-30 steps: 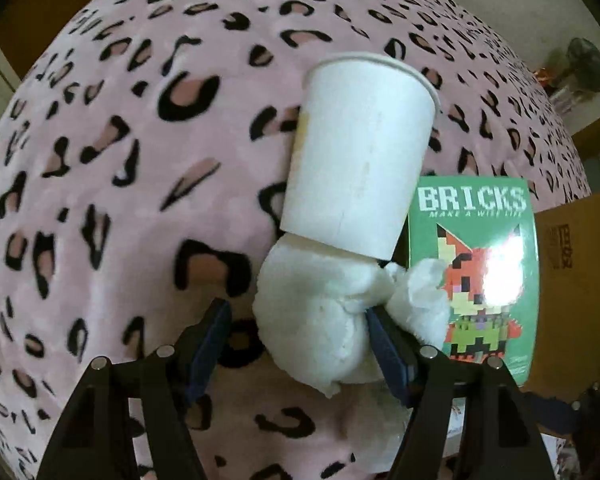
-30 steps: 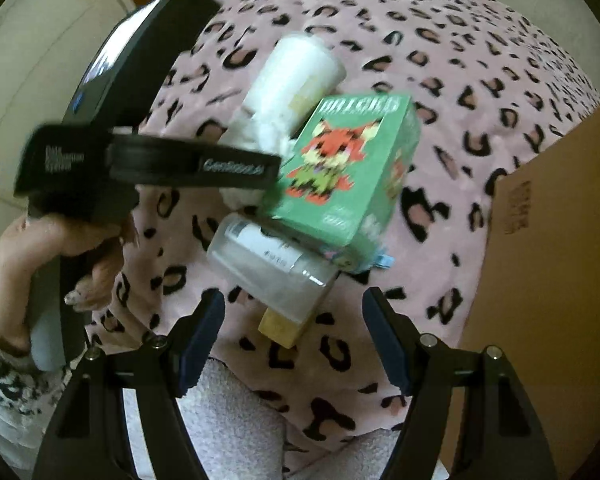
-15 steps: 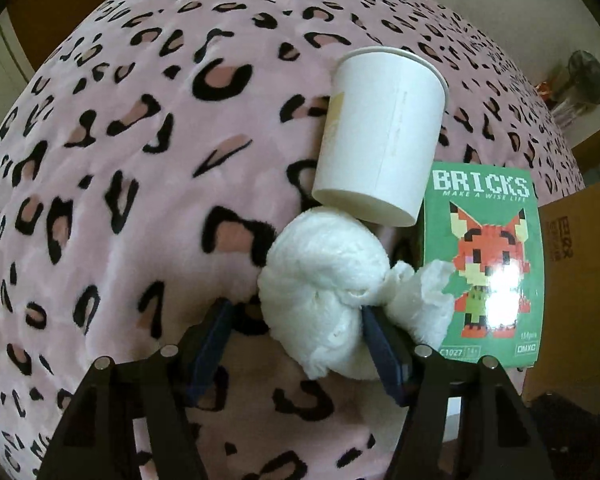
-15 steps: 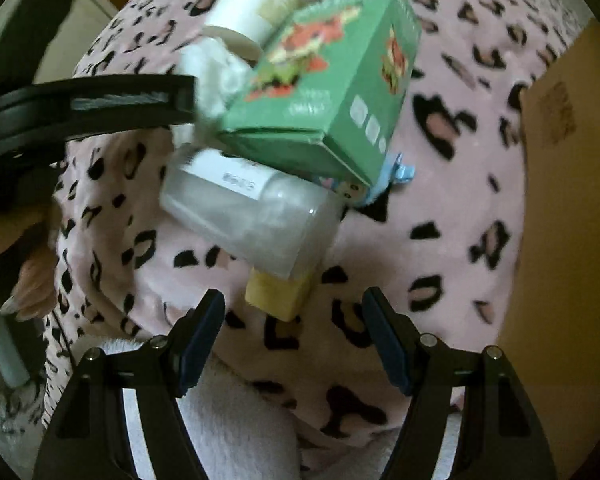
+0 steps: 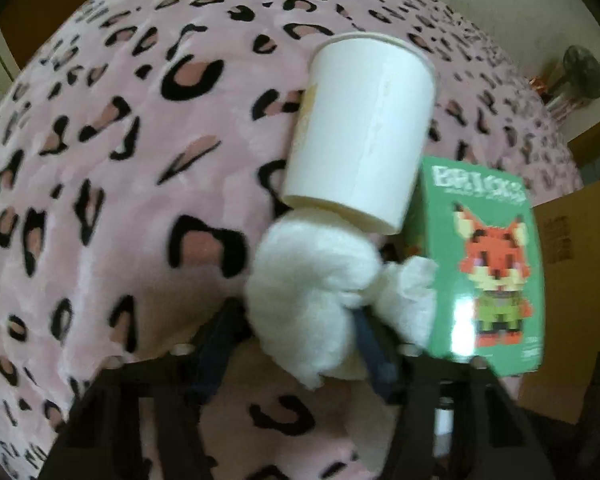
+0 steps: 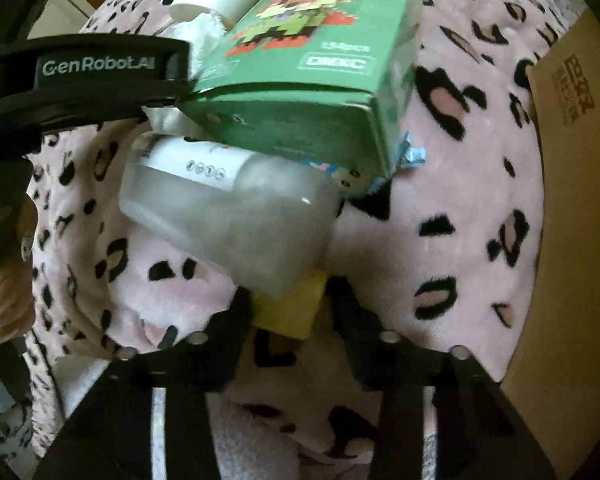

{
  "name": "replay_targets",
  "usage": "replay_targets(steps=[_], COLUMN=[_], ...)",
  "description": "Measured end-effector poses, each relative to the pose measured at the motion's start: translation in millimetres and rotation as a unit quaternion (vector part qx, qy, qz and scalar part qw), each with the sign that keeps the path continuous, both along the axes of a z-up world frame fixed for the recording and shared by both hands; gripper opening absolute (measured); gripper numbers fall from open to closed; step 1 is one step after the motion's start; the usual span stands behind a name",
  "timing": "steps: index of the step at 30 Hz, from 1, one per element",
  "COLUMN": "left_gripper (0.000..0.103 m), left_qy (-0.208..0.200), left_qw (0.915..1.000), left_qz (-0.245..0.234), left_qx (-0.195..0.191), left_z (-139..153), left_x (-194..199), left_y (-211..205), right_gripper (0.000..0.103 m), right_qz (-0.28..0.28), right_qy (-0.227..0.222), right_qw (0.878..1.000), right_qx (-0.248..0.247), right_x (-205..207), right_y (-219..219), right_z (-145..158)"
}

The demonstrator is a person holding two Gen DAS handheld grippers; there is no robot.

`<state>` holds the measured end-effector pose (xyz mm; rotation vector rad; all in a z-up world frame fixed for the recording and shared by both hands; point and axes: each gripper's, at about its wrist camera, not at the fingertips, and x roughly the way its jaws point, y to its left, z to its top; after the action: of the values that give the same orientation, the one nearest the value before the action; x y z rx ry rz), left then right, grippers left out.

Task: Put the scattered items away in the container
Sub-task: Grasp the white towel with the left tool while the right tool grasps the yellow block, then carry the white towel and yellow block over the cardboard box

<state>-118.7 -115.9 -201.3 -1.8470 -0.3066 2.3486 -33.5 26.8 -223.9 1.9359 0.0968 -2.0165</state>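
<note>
On a pink leopard-print blanket lie a white paper cup on its side, a crumpled white tissue and a green BRICKS box. My left gripper has its jaws closed in on the tissue. In the right wrist view, a frosted plastic bottle lies under the green box, with a yellow block under the bottle's end. My right gripper has its fingers on both sides of the yellow block, apparently touching it. The left gripper's body shows at left.
A brown cardboard box stands at the right edge of the blanket; it also shows in the left wrist view. A small light-blue wrapper pokes out under the green box. A fan stands far back.
My left gripper's jaws have closed in on the tissue. My right gripper moved forward and down and closed around the yellow block under the bottle.
</note>
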Motion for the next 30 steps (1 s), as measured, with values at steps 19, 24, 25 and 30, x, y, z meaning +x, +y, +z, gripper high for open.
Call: replay_targets(steps=[19,24,25,30], left_gripper=[0.037,0.037,0.037,0.037], left_qy=[0.027,0.038,0.038,0.04], left_qw=[0.9984,0.997,0.9964,0.995], left_qz=[0.046,0.053,0.056,0.056], left_qx=[-0.018,-0.041,-0.051,-0.073], left_z=[70.9,96.3,100.5,120.8], left_x=[48.5,72.6,76.5,101.7], left_y=[-14.4,-8.3,-6.2,-3.4], right_gripper=[0.032,0.032,0.032,0.032], right_qz=[-0.009,-0.004,-0.004,-0.007], right_qy=[0.038,0.062,0.066,0.083], right_qw=[0.998,0.997,0.996,0.995], right_qx=[-0.043,-0.053,-0.055,-0.063], right_x=[12.3,18.0,19.4,26.8], right_y=[28.4,39.9,40.7,48.9], right_z=[72.7,102.8,107.1,129.6])
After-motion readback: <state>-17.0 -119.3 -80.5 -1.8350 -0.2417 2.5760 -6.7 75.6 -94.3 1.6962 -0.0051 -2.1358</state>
